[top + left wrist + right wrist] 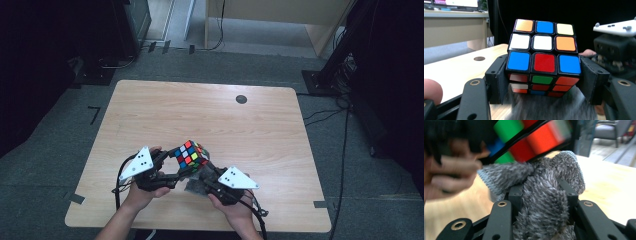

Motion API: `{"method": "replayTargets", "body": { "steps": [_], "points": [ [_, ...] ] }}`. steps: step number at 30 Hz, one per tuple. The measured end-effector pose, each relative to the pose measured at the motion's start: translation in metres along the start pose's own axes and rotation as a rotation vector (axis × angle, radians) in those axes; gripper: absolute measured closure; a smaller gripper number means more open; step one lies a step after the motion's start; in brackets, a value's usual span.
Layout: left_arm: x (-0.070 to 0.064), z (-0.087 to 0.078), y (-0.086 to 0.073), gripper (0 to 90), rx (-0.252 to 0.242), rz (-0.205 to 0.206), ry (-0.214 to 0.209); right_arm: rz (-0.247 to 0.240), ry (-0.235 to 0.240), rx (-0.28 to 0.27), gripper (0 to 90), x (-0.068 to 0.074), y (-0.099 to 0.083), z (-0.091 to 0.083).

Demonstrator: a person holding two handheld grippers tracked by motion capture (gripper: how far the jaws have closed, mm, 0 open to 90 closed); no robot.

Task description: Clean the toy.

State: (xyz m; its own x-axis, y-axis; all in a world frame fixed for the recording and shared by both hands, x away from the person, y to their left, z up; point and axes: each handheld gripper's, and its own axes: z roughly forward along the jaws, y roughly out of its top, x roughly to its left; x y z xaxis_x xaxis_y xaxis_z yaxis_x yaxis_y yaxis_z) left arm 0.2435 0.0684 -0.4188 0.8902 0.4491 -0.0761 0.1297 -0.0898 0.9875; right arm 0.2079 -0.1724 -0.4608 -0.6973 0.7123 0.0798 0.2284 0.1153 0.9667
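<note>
High view first: my left gripper (172,170) has its jaws spread about one cube-width and clamped on the puzzle cube (190,154), lifted just above the near middle of the wooden counter (210,107). My left gripper view shows it close: the two black pads press the cube (543,62) from either side at its lowest layer, with the upper two layers standing free above them. The face toward the camera reads orange, blue, cream across the top row, white, white, orange in the middle, and blue, red, blue along the bottom.

My right gripper (202,179) has its jaws narrowed hard on a bunched grey fuzzy cloth (192,186). My right gripper view shows the cloth (541,195) bulging up between the pads and touching the underside of the cube (529,138), which is blurred there.

I can read no brand, label or writing on the cube, the cloth or the grippers.
</note>
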Motion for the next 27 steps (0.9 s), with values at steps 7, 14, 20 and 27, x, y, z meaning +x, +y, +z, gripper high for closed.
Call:
{"method": "replayTargets", "body": {
  "steps": [7,14,20,27],
  "points": [
    [-0.001,-0.006,0.005,34.1,0.000,0.010,0.007,-0.003,-0.049,-0.051,63.1,-0.010,0.011,-0.010],
    [0.005,-0.004,0.002,34.1,-0.009,-0.051,-0.011,-0.028,0.026,-0.009,63.0,0.010,0.003,0.003],
    [0.003,-0.003,0.003,34.1,-0.006,-0.066,-0.020,-0.077,0.097,0.026,62.7,0.027,-0.001,0.013],
    [0.006,-0.006,0.004,34.1,-0.005,-0.060,0.000,0.057,-0.076,-0.074,63.2,-0.018,0.012,-0.013]
  ]
}}
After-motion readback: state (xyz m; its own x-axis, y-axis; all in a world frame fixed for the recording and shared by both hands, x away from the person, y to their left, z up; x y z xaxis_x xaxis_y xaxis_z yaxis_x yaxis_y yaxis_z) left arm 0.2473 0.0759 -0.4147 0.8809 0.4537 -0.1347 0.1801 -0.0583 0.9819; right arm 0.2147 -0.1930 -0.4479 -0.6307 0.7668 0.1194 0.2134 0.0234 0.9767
